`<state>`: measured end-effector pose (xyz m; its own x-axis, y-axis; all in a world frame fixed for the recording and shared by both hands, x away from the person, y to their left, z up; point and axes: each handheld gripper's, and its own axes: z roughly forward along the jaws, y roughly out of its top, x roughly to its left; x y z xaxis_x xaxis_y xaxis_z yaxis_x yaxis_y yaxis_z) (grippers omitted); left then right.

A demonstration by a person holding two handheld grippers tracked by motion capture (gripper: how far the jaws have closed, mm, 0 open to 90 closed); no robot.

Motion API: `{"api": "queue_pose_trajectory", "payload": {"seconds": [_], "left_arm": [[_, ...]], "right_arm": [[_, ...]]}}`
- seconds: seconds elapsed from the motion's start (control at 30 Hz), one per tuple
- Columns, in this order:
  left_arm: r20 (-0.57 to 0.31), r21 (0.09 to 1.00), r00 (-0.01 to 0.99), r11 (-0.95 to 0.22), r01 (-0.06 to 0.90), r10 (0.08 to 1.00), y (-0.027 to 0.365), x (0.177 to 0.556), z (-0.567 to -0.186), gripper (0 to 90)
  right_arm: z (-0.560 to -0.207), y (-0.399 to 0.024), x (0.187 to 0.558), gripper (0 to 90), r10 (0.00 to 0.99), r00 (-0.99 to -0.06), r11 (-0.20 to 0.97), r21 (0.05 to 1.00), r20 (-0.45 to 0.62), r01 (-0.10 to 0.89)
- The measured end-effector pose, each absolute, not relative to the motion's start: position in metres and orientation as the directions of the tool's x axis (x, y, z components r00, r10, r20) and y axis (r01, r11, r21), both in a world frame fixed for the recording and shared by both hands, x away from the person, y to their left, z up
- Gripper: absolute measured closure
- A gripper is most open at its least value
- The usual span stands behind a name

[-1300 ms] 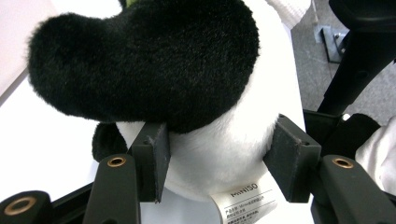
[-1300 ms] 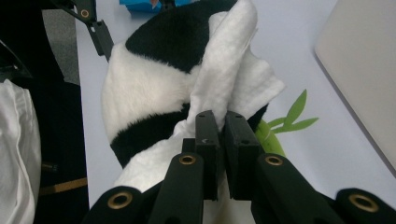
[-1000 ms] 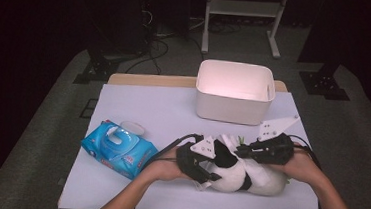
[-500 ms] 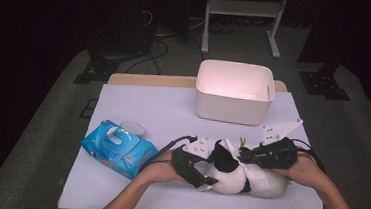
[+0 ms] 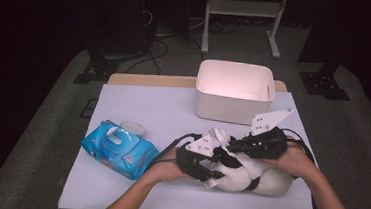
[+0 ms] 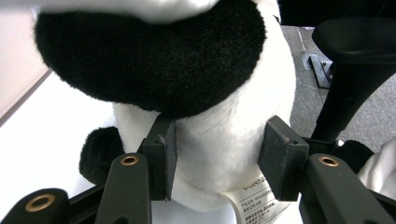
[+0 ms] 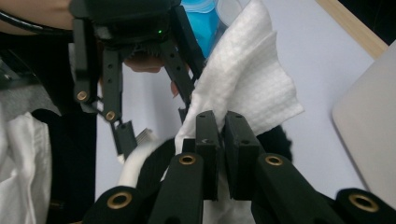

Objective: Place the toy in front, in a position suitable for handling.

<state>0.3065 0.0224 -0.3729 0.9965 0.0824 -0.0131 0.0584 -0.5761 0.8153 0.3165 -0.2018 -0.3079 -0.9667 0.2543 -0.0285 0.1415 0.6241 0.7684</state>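
Observation:
A black-and-white plush panda [image 5: 248, 177] lies on the table near the front edge, right of centre. My left gripper [image 5: 213, 169] meets it from the left. In the left gripper view the left gripper [image 6: 219, 149] has its pads [image 6: 161, 156] pressing into the white fur on both sides, above a sewn label [image 6: 254, 198]. These jaws have just been closing with the panda between them. My right gripper [image 5: 230, 145] hovers over the panda, shut on a white wipe [image 5: 219, 136]. The right gripper view shows that gripper [image 7: 223, 126] pinching the wipe [image 7: 247, 79], with the left gripper [image 7: 154, 126] behind it.
A blue pack of wipes [image 5: 117, 149] with its lid open lies at the front left. A white plastic bin [image 5: 234, 91] stands at the back of the table [image 5: 148, 106], right of centre. Cables trail from both grippers toward the front edge.
The left gripper's jaws opened wider around the panda, then closed in on it again. The right gripper with the wipe has lifted slightly.

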Motion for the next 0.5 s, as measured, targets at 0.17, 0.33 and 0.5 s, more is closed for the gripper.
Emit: {"api": "queue_pose_trajectory", "payload": {"seconds": [0.17,0.33,0.5], "left_arm": [[-0.022,0.825,0.997,-0.561,0.063,0.080,0.025,0.306,-0.376,53.5],[-0.021,0.827,0.997,-0.559,0.060,0.076,0.023,0.305,-0.376,53.6],[-0.053,0.821,0.995,-0.564,0.091,0.085,0.024,0.307,-0.386,45.7]], "right_arm": [[-0.311,-0.208,0.315,84.3,0.271,-0.962,0.638,0.754,-0.030,0.157],[-0.316,-0.226,0.309,84.3,0.291,-0.957,0.606,0.775,-0.005,0.180],[-0.324,-0.237,0.304,84.4,0.305,-0.952,0.627,0.753,0.001,0.202]]}}
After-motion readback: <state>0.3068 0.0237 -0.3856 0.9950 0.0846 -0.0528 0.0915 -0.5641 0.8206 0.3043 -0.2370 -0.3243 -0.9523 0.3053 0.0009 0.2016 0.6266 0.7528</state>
